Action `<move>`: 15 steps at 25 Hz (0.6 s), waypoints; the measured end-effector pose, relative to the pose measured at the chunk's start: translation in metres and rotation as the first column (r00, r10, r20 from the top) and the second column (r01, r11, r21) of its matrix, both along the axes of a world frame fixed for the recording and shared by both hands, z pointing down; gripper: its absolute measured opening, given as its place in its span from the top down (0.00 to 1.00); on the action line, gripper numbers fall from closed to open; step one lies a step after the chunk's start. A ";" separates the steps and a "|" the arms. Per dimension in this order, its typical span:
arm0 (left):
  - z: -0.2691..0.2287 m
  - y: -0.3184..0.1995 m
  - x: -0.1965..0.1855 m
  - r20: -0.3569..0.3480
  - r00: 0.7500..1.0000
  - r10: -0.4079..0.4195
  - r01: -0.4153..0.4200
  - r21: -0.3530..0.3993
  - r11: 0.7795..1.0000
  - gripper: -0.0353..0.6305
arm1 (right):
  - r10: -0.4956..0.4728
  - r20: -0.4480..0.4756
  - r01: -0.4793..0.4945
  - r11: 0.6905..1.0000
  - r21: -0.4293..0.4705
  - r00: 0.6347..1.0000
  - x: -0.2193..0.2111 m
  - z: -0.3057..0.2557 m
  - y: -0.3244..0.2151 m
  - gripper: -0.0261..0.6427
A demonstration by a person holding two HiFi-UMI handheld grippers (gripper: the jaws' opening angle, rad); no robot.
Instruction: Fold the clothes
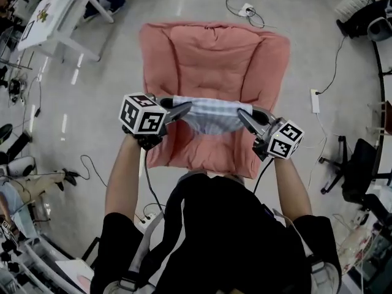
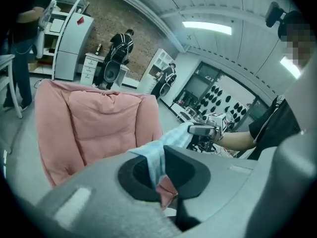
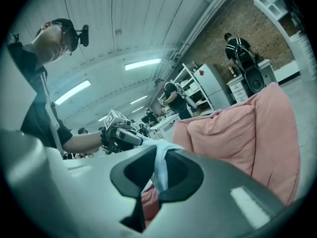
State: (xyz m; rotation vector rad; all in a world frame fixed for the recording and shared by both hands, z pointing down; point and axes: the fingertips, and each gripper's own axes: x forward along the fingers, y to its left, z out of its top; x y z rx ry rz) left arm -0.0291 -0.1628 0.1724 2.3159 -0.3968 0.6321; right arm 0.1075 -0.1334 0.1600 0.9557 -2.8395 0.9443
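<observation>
Nearest to the camera is the person's black-clothed upper body (image 1: 233, 237), and just in front of it both arms reach out over a big pink padded cushion (image 1: 208, 54) that lies on the grey floor (image 1: 92, 103). Between the two tools hangs a light blue striped cloth garment (image 1: 213, 114), lifted above the cushion and sagging a little in the middle. The left gripper (image 1: 184, 109) is clenched on one end of it and the right gripper (image 1: 244, 116) on the other end; each gripper view shows the thin cloth pinched between closed jaws. To do this fold well, I think both hands should move at the same height and the same speed, so that the held edge is straight and level. The cloth should be pulled only gently taut, because too much pull may slip it out of the pads. The pinches should not loosen until the edge lies flat on the cushion.
</observation>
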 end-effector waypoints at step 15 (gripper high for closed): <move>0.047 -0.063 0.012 -0.026 0.997 0.067 -0.067 -0.004 0.998 0.92 | 0.158 -0.099 -0.160 0.987 -0.015 0.982 0.007 0.051 -0.051 0.92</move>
